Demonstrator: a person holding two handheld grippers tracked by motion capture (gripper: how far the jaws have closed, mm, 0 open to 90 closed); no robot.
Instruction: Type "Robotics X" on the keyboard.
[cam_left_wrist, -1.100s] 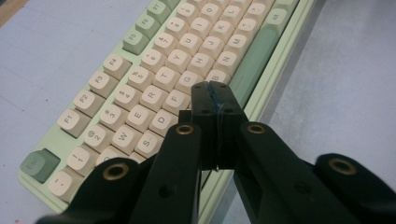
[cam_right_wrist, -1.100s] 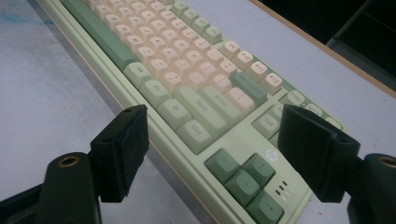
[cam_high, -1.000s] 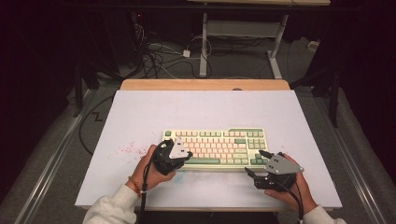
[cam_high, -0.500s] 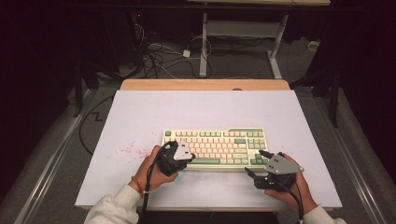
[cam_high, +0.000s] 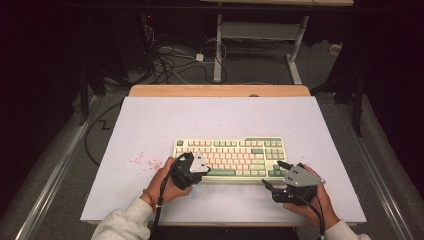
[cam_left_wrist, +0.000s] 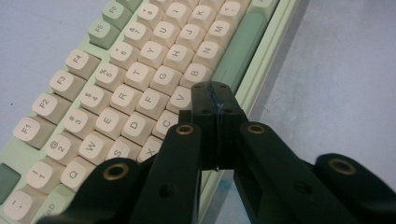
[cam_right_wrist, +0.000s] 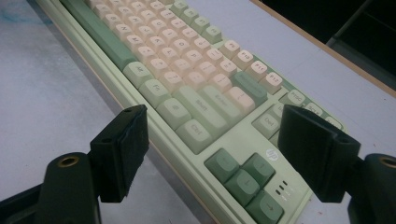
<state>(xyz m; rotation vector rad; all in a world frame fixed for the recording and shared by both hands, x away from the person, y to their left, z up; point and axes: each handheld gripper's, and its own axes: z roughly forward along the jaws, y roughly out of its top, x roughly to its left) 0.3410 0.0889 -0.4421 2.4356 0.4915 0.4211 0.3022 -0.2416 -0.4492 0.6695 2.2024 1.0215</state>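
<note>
Keyboard (cam_high: 230, 156) lies on the table (cam_high: 150, 120), left hand-held gripper (cam_left_wrist: 212, 100) pinched closed over its keys, right hand-held gripper (cam_right_wrist: 215, 154) spread wide.

The left gripper (cam_left_wrist: 212, 100) hides part of the keyboard's (cam_left_wrist: 140, 79) bottom row.

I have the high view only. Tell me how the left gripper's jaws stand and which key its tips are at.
Observer: In the left gripper view, the left gripper is shut, pads pressed together with nothing between them.
Operator: Give me the key.
Observer: The tips sit by the V key at the keyboard's bottom letter row; whether they press it I cannot tell.
Operator: Now the right one.
Observer: In the right gripper view, the right gripper is open, its jaws either side of the keyboard's near right corner, above the arrow keys, with no pad on it.
</note>
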